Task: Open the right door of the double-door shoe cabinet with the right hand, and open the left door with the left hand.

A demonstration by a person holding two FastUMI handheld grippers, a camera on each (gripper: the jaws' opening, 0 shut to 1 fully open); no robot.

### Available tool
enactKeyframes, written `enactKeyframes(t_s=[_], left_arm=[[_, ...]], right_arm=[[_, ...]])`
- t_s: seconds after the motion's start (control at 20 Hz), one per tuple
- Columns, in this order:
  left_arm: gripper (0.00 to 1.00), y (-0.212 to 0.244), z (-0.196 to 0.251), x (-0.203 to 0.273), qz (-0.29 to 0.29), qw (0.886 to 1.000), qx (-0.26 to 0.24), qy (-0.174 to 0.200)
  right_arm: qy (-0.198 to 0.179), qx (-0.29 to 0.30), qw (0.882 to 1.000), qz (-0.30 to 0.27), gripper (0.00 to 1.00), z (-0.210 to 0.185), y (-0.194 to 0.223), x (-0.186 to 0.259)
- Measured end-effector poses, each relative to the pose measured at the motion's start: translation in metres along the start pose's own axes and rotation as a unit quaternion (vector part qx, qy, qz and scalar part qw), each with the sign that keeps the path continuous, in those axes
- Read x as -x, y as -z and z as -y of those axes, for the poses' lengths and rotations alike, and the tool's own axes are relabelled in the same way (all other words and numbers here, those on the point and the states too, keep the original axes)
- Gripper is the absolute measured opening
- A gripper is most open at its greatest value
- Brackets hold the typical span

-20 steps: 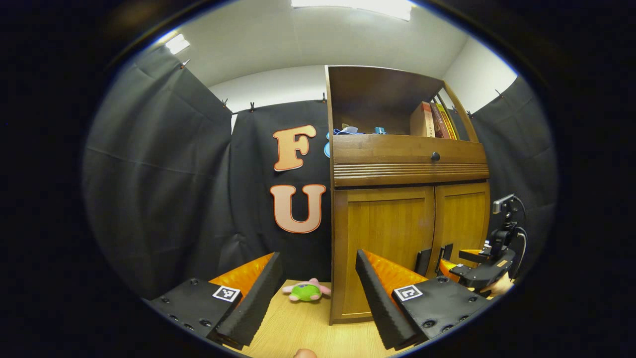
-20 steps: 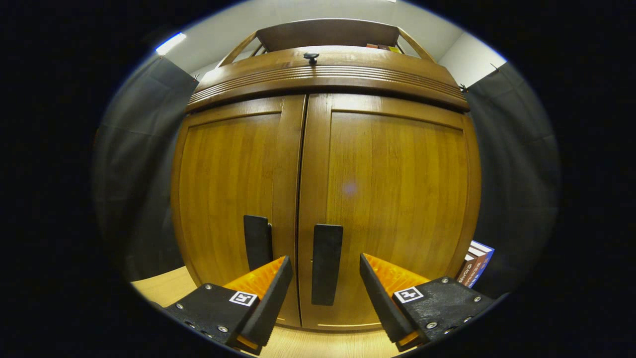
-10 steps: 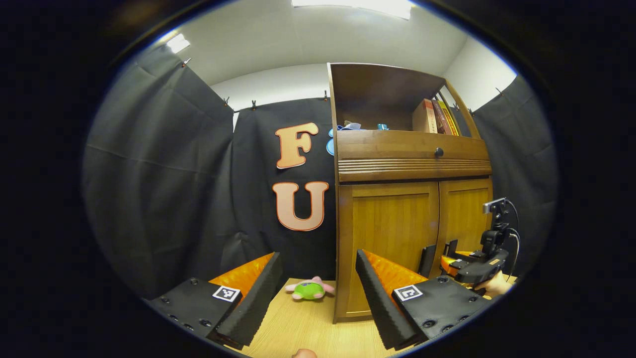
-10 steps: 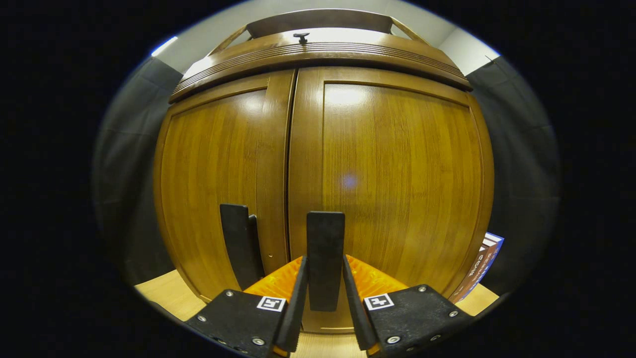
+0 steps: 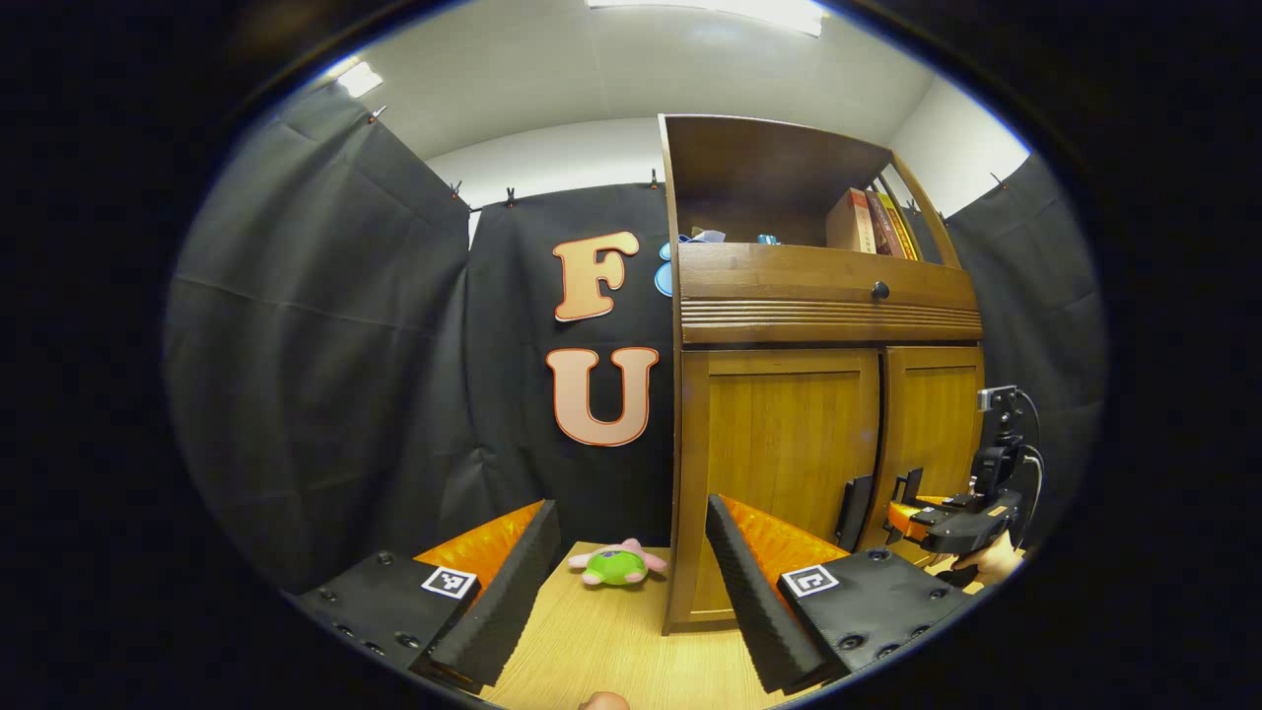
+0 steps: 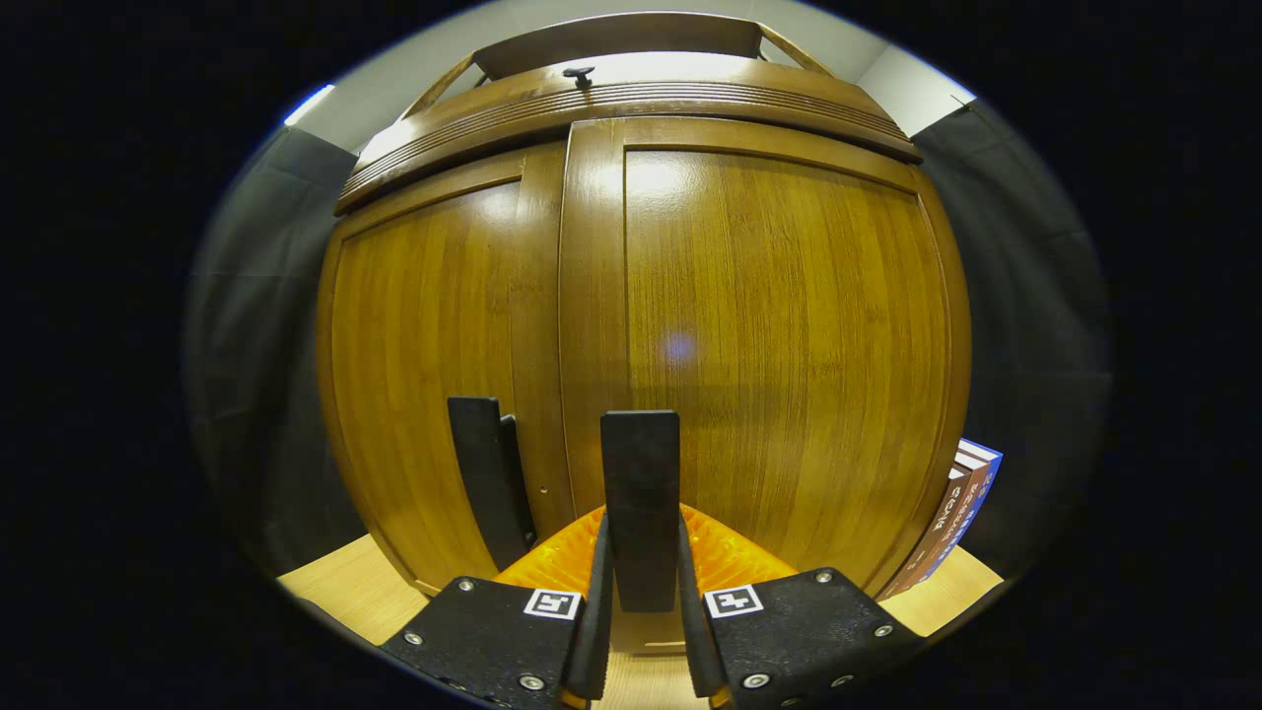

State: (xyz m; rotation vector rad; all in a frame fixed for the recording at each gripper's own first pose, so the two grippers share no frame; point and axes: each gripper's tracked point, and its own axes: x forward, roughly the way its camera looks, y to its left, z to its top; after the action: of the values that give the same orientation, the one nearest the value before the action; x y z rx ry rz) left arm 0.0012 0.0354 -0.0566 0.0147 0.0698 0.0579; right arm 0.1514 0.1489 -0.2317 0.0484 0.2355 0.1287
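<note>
Right gripper [image 6: 641,582] fingers clamped on right door handle [image 6: 641,493]; left gripper [image 5: 631,582] fingers spread, off the shoe cabinet [image 5: 789,444].

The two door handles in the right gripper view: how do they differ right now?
The right door handle sits clamped between the right gripper's fingers; the left door handle is free, untouched. The right handle faces the camera squarely; the left one appears angled, off to the side. Both are dark, upright bars flanking the seam between the doors.
</note>
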Motion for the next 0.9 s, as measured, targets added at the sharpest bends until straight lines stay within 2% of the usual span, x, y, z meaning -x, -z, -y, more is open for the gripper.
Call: enactKeyframes(t_s=[0.05, 0.1, 0.9], left_arm=[[0.95, 0.000, 0.001, 0.000, 0.000, 1.000, 0.002, 0.001], [0.95, -0.001, 0.001, 0.001, 0.000, 1.000, 0.002, 0.002], [0.98, -0.007, 0.005, 0.003, 0.003, 1.000, -0.001, 0.015]], right_arm=[[-0.005, -0.001, 1.000, -0.001, 0.23, 0.000, 0.000, 0.006], [-0.009, 0.000, 1.000, -0.001, 0.31, 0.002, 0.001, 0.012], [-0.041, 0.005, 0.999, -0.003, 0.31, 0.028, 0.003, 0.095]])
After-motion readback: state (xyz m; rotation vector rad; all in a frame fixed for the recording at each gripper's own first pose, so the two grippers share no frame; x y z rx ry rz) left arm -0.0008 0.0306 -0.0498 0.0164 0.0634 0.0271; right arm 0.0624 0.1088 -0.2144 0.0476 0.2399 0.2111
